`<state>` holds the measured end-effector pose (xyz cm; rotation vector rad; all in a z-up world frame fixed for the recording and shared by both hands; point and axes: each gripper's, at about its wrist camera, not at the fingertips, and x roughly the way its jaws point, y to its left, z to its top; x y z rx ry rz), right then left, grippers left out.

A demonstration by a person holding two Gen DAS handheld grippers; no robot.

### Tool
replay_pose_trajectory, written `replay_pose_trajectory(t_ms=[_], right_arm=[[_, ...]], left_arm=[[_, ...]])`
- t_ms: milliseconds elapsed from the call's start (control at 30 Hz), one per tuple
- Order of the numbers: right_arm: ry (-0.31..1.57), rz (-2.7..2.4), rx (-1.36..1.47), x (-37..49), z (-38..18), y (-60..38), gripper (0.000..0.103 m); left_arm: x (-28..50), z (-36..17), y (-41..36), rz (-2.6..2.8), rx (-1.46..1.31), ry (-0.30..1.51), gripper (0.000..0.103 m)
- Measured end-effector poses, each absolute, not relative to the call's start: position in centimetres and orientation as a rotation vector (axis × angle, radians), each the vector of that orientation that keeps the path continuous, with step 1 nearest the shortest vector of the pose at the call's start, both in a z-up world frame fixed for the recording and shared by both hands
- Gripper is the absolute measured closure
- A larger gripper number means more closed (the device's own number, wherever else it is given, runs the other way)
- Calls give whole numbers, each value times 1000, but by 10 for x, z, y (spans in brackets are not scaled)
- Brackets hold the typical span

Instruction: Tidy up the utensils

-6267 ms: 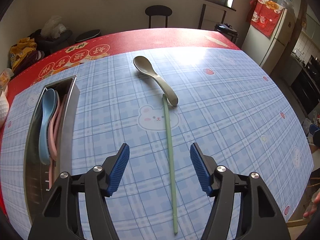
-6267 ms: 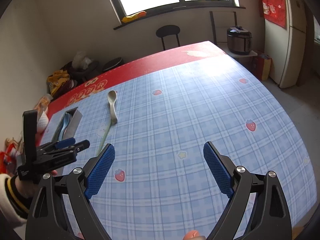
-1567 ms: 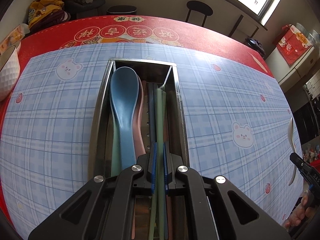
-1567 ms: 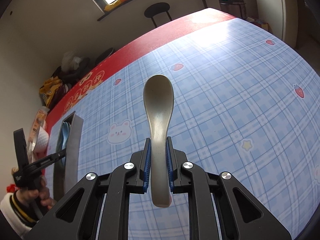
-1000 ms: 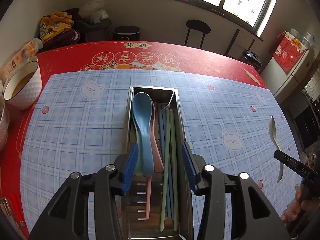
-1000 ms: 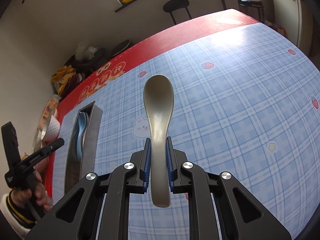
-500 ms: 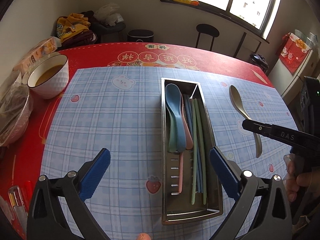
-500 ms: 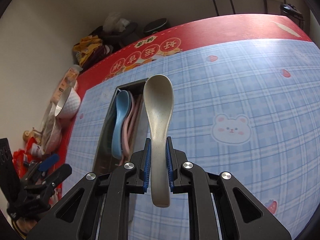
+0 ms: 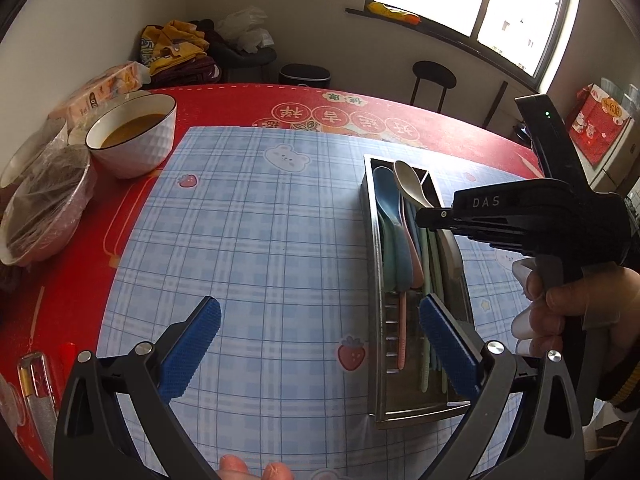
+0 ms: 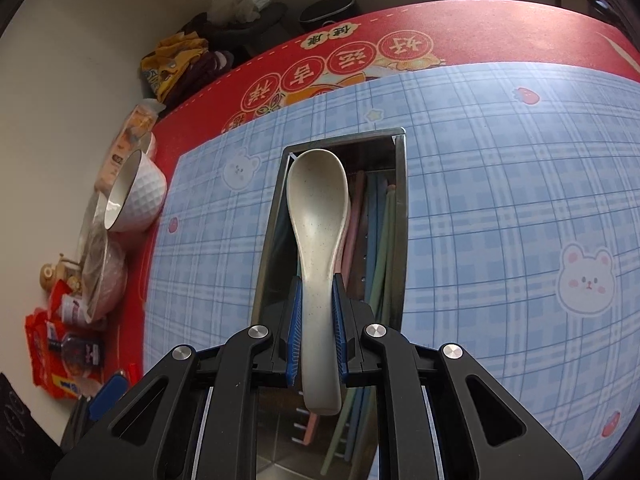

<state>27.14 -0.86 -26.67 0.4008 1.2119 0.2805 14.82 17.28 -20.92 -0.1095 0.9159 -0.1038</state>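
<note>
From my left wrist view, my left gripper (image 9: 320,348) is hanging with jaws spread wide and nothing between them, having just been opening, above the blue plaid mat (image 9: 256,240). To the right the steel tray (image 9: 370,280) is lying lengthwise, holding the blue spoon (image 9: 390,216), a pink spoon (image 9: 414,248) and green chopsticks (image 9: 427,280). My right gripper (image 9: 430,216) is reaching in from the right over the tray, carrying the beige spoon (image 9: 410,184). Far left, a white bowl (image 9: 134,136) of orange liquid is sitting on the red cloth (image 9: 240,106).

From my right wrist view, my right gripper (image 10: 316,332) is clamping the beige spoon (image 10: 318,216) by its handle, bowl pointing to the far end, directly above the tray (image 10: 400,208).
</note>
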Motion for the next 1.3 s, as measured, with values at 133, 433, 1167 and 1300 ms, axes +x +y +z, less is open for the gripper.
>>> replay_pose_trajectory(t_ms=[133,433,1167,1300], right_arm=[[1244,258,415,275,-277,-6,89],[1274,251,395,280,-284,-1,88],[1126,369,268,243,-200,-62,45],[1041,372,239,224,-164,-93,31]], left_arm=[[147,-212,181,-86,-125,918,6],[146,-211,191,-33,-162,914,6],[134,-143,159,13,-69,822,6],[129,-116,139,-38,-35,779,6]])
